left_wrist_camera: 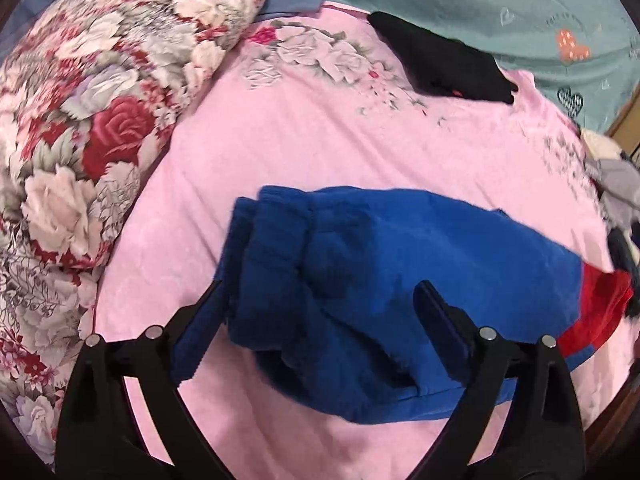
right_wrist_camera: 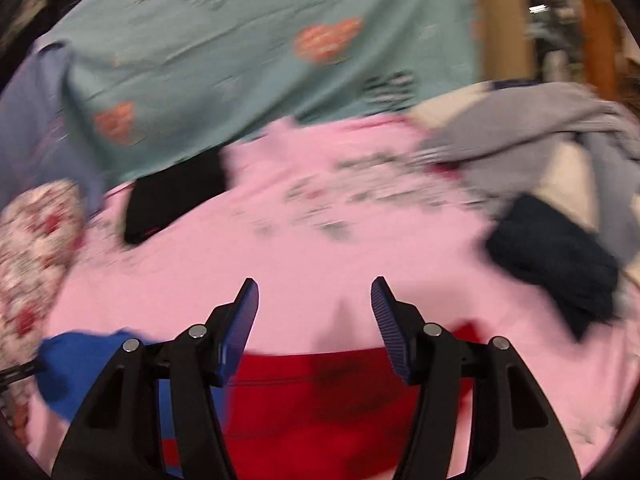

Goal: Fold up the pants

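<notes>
The blue pants (left_wrist_camera: 400, 280) lie folded in a thick bundle on the pink bed sheet (left_wrist_camera: 320, 140), with a red waist part (left_wrist_camera: 592, 312) at the right. My left gripper (left_wrist_camera: 320, 292) is open, its fingers spread to either side of the bundle's near left part, holding nothing. In the right wrist view, which is blurred, my right gripper (right_wrist_camera: 314, 292) is open and empty above the red part (right_wrist_camera: 340, 400) of the pants; the blue part (right_wrist_camera: 80, 364) shows at lower left.
A rolled floral quilt (left_wrist_camera: 80, 140) lies along the left. A folded black garment (left_wrist_camera: 444, 60) sits at the far side, also in the right wrist view (right_wrist_camera: 172, 200). A teal blanket (left_wrist_camera: 500, 8) lies behind. Grey and dark navy clothes (right_wrist_camera: 552, 256) are piled at right.
</notes>
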Tool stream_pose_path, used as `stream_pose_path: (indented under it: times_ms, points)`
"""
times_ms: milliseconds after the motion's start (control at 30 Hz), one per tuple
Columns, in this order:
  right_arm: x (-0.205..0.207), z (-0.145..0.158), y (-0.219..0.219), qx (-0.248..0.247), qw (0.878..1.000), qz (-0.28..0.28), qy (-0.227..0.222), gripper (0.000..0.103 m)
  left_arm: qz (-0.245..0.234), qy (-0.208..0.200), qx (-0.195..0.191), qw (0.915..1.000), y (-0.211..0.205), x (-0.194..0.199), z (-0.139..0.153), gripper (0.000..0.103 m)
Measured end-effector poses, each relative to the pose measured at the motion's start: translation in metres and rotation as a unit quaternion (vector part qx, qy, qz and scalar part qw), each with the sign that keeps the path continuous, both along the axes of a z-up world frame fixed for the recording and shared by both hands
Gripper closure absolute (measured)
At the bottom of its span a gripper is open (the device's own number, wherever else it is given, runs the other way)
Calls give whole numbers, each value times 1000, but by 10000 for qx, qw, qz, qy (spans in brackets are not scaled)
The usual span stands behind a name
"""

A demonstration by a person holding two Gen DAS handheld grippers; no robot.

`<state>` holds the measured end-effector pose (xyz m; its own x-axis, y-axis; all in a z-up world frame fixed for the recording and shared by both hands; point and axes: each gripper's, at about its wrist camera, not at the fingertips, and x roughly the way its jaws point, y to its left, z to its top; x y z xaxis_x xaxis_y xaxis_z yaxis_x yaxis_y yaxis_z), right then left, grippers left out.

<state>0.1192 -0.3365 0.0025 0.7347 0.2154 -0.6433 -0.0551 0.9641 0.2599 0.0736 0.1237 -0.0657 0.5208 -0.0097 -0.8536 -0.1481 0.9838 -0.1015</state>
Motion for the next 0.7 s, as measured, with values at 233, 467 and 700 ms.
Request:
stream_pose_path:
  times_ms: [233,467,700]
  points:
    - [85,-53,162,325,9674,2137,1322,83,-253,131,904,9955,-19,-1,-18,8]
    - [73,-83,206,-268,9466,2675,1782,84,210,-322,428,9983,7,-14,16,8]
    - [49,-91,198,-230,9414,2867,1761,84,-550,-697,214,9958,-61,41,29,8]
